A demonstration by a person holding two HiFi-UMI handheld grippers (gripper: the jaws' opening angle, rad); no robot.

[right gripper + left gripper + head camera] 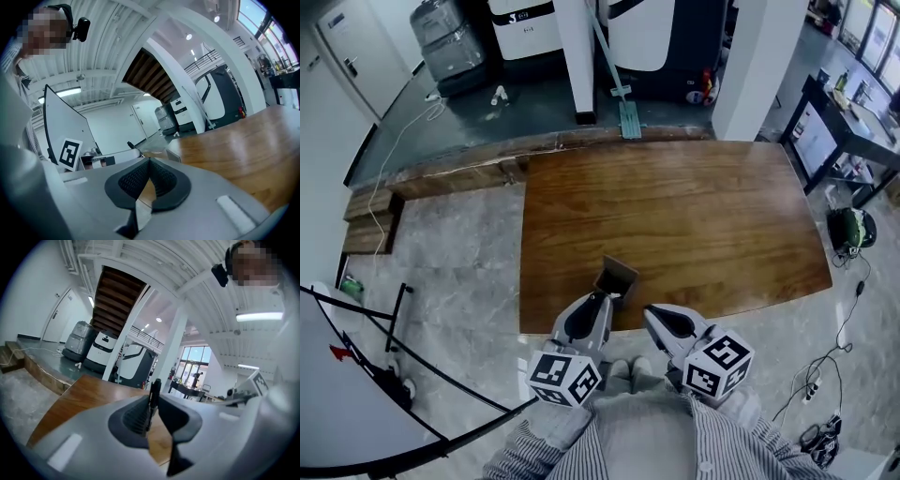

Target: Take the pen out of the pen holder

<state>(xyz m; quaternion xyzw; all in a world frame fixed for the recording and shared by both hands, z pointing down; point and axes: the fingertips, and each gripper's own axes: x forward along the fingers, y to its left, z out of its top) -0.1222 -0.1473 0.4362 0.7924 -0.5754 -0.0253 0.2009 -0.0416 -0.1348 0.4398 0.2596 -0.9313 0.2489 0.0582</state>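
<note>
Pen (154,386): black, upright, pinched between the narrowly parted jaws of the left gripper (600,302), just beside the pen holder (616,278). Right gripper (149,161): closed, empty, near the holder. Handling: lift straight, grip firm, until the tip clears the rim.

Overhead head view; two low views across table (694,206)

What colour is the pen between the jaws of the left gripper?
Black. The pen shows best in the left gripper view.
</note>
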